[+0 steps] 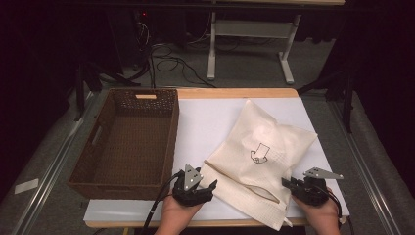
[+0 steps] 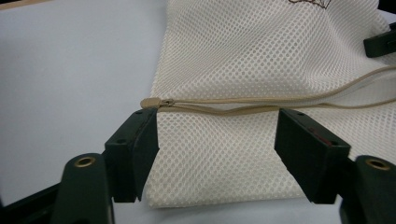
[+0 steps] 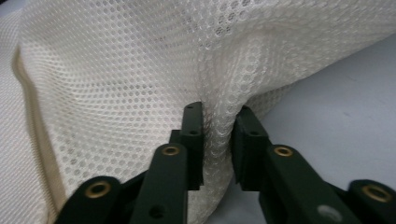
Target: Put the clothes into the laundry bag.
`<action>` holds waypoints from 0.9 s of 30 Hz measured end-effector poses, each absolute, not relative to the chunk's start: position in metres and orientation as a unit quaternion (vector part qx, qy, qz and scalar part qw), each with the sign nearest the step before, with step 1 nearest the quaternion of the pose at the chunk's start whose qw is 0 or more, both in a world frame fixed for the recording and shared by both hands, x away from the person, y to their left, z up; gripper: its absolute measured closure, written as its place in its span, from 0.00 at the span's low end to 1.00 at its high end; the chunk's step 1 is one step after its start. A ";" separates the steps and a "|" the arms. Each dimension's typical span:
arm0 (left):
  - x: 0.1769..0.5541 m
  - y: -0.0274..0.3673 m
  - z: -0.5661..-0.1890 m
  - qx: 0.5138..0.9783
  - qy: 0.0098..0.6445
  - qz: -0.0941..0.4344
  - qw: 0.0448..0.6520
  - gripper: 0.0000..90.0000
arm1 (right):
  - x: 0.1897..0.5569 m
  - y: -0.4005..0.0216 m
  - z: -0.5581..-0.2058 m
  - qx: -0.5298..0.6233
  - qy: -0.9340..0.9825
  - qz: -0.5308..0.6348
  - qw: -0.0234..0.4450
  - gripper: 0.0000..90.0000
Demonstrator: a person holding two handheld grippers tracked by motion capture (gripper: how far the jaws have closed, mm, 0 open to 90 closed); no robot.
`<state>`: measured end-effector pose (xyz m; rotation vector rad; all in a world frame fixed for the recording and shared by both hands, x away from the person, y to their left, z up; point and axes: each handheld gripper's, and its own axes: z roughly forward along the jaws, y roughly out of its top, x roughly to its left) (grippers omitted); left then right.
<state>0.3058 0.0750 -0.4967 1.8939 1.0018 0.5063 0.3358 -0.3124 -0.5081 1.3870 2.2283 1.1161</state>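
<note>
Cream mesh laundry bag (image 1: 262, 156) spread on white table sheet (image 1: 205, 122), right of brown wicker basket (image 1: 125, 142). Right gripper (image 3: 218, 135) pinching a fold of mesh at near right edge. Left gripper (image 2: 217, 140) spread wide around zipper end (image 2: 152, 102), not pressing.

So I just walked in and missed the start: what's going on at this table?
A person is working a cream mesh laundry bag with a handheld claw in each hand. The right claw is pinched shut on a fold of the mesh at the bag's near right edge. The left claw is open, its jaws either side of the bag's corner just below the zipper pull, not gripping. A brown wicker basket sits to the left with nothing in it.
</note>
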 end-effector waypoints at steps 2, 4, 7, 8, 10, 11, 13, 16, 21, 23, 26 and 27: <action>0.306 0.075 -0.498 0.769 0.405 0.207 0.449 0.38 | 0.336 -0.315 -0.506 0.479 0.774 0.388 0.145 0.91; 0.308 0.074 -0.500 0.770 0.405 0.208 0.446 0.40 | 0.337 -0.318 -0.505 0.481 0.772 0.389 0.148 0.93; 0.311 0.073 -0.503 0.773 0.406 0.209 0.441 0.41 | 0.339 -0.327 -0.502 0.481 0.772 0.383 0.162 0.93; 0.312 0.072 -0.504 0.773 0.407 0.208 0.440 0.41 | 0.339 -0.330 -0.501 0.487 0.767 0.383 0.168 0.93; 0.314 0.070 -0.507 0.773 0.409 0.200 0.443 0.42 | 0.341 -0.339 -0.499 0.492 0.762 0.379 0.184 0.93; 0.315 0.068 -0.508 0.774 0.408 0.194 0.442 0.42 | 0.342 -0.344 -0.498 0.492 0.761 0.378 0.191 0.93; 0.318 0.064 -0.512 0.777 0.404 0.184 0.446 0.41 | 0.344 -0.350 -0.497 0.499 0.755 0.380 0.192 0.93; 0.328 0.051 -0.519 0.784 0.408 0.171 0.436 0.42 | 0.345 -0.350 -0.498 0.497 0.757 0.381 0.189 0.93; 0.343 0.032 -0.524 0.808 0.399 0.136 0.410 0.52 | 0.346 -0.346 -0.498 0.492 0.760 0.380 0.191 0.93; 0.349 0.029 -0.524 0.805 0.406 0.122 0.415 0.56 | 0.346 -0.347 -0.499 0.492 0.759 0.382 0.188 0.93; 0.351 0.026 -0.523 0.806 0.405 0.125 0.414 0.71 | 0.348 -0.346 -0.500 0.493 0.760 0.381 0.185 0.93; 0.350 0.025 -0.523 0.808 0.401 0.128 0.412 0.72 | 0.348 -0.346 -0.500 0.493 0.761 0.379 0.186 0.93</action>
